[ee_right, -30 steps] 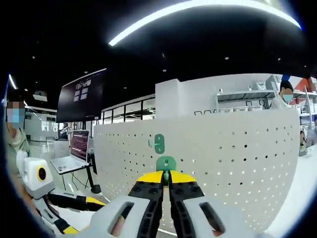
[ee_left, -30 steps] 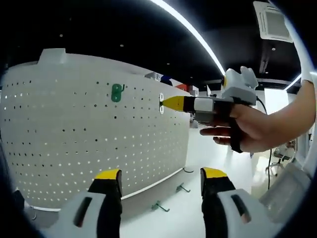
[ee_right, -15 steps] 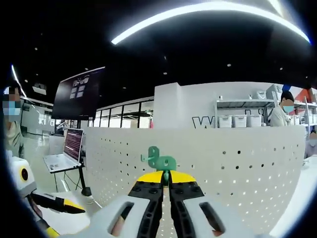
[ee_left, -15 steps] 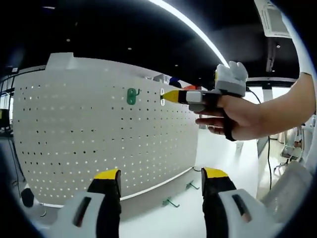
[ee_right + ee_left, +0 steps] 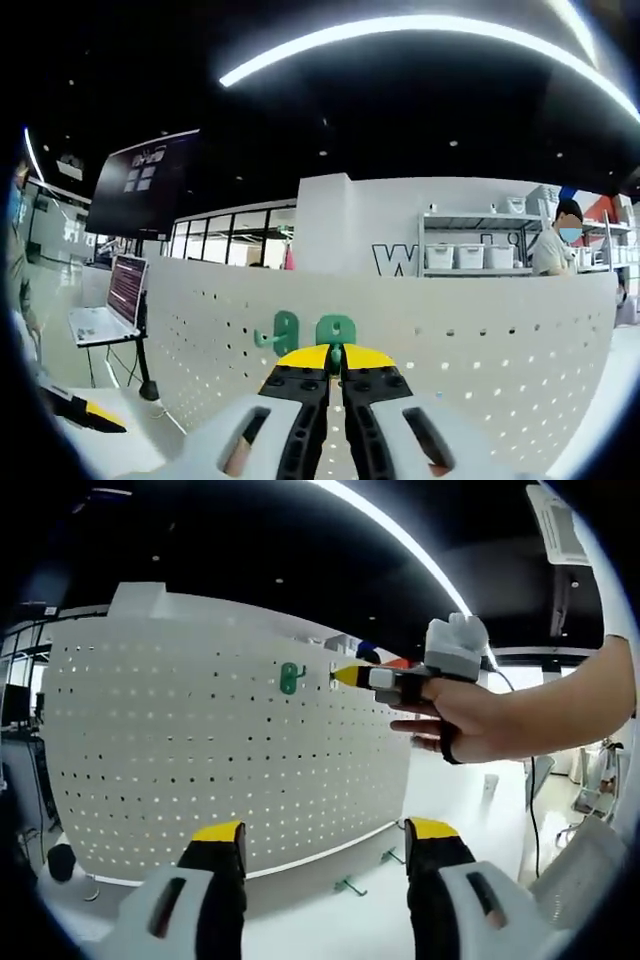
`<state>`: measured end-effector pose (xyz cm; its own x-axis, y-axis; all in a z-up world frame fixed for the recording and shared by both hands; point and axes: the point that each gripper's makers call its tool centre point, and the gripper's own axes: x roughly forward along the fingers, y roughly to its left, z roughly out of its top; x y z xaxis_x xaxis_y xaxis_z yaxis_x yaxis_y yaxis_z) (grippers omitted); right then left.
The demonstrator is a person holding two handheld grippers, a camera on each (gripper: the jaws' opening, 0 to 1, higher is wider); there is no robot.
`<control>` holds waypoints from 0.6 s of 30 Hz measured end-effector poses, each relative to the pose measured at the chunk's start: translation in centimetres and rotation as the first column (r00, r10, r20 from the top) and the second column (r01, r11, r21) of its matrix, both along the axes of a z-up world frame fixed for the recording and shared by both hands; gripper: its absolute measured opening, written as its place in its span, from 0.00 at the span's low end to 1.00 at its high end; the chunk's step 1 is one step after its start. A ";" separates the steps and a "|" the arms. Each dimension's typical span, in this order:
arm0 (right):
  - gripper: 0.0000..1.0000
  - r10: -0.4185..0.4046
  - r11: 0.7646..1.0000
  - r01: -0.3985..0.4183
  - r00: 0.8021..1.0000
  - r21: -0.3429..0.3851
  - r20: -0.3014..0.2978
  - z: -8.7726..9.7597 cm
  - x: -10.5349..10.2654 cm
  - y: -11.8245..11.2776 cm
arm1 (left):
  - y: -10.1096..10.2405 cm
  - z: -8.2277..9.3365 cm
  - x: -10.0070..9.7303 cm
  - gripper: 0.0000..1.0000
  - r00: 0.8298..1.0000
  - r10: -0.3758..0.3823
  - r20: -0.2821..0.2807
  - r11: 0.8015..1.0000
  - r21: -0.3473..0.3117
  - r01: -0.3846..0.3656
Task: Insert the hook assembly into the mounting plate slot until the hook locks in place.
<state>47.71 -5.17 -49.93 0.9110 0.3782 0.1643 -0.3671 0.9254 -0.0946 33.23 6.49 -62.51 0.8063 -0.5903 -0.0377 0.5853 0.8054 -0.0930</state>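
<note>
— Right gripper (image 5: pixel 335 352): what does it have?

— Its jaws are pressed together on a green hook assembly (image 5: pixel 336 330), which sticks straight ahead of the tips against the white pegboard (image 5: pixel 480 330).

— And to the left of it?

— A second green hook (image 5: pixel 280 332) hangs on the board just beside the held one, level with it.

— The other tool?

— Left gripper (image 5: pixel 325 835) is spread wide, holding nothing, well back from the board. The right one is nearer, so pushing straight along its jaws looks like the move.
</note>
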 end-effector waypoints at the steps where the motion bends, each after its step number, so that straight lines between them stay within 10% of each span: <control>1: 0.01 -0.004 1.000 0.004 1.000 -0.007 -0.001 -0.1 0.1 0.0 | 0.0 0.0 0.0 0.65 1.000 0.001 0.000 1.000 -0.001 -0.001; 18: 0.01 -0.039 0.999 0.039 0.999 -0.008 -0.004 0.3 2.1 -0.2 | 0.3 -0.1 0.0 0.64 1.000 -0.005 -0.006 1.000 -0.001 0.005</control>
<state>49.79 -5.40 -49.66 0.9257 0.3438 0.1579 -0.3312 0.9382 -0.1006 33.20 6.77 -62.61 0.8034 -0.5940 -0.0422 0.5884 0.8027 -0.0976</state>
